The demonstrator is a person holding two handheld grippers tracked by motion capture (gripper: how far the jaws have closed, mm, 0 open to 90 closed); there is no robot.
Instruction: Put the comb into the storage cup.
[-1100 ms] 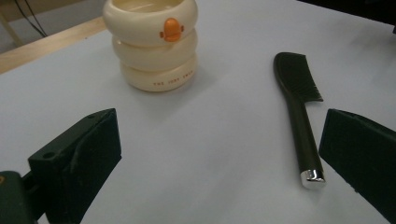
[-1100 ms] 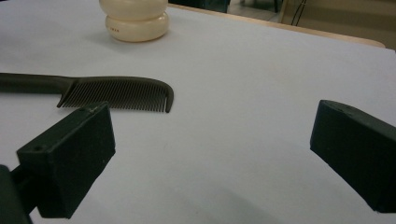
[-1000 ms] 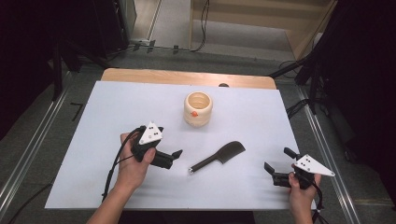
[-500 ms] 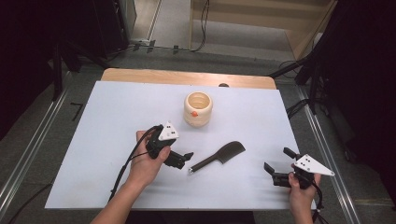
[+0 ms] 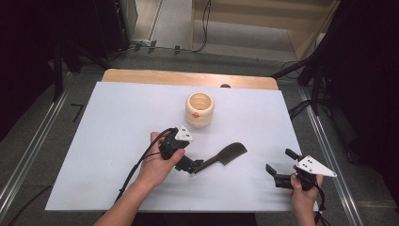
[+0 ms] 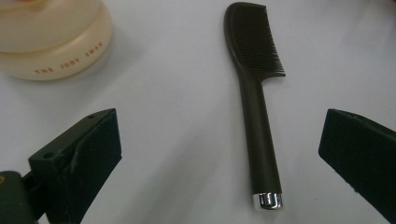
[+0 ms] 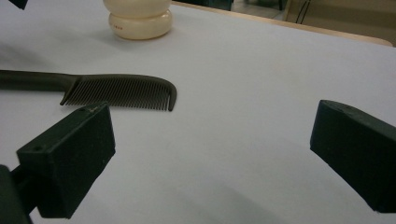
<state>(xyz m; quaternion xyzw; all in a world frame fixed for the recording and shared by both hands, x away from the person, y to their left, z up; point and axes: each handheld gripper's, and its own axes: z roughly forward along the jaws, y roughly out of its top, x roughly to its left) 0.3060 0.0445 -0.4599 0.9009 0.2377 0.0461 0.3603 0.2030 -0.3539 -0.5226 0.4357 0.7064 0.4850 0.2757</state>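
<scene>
Since a moment ago the left gripper [image 5: 189, 165] has slid rightward across the white table [image 5: 117, 122] to the handle end of the dark, flat plastic comb [image 5: 221, 158]; its jaws stand wide apart, the comb lying untouched between them. Behind sits a cream ribbed ceramic pot [image 5: 199, 110]. At the right edge the right gripper [image 5: 277, 175] rests, jaws spread, holding nothing.

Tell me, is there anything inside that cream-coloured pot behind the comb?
From the high view the cream pot stands open-topped, and the part of its inside that shows looks pale and bare. Its near wall hides the bottom, so something small could lie there. The comb lies flat on the white table.
</scene>
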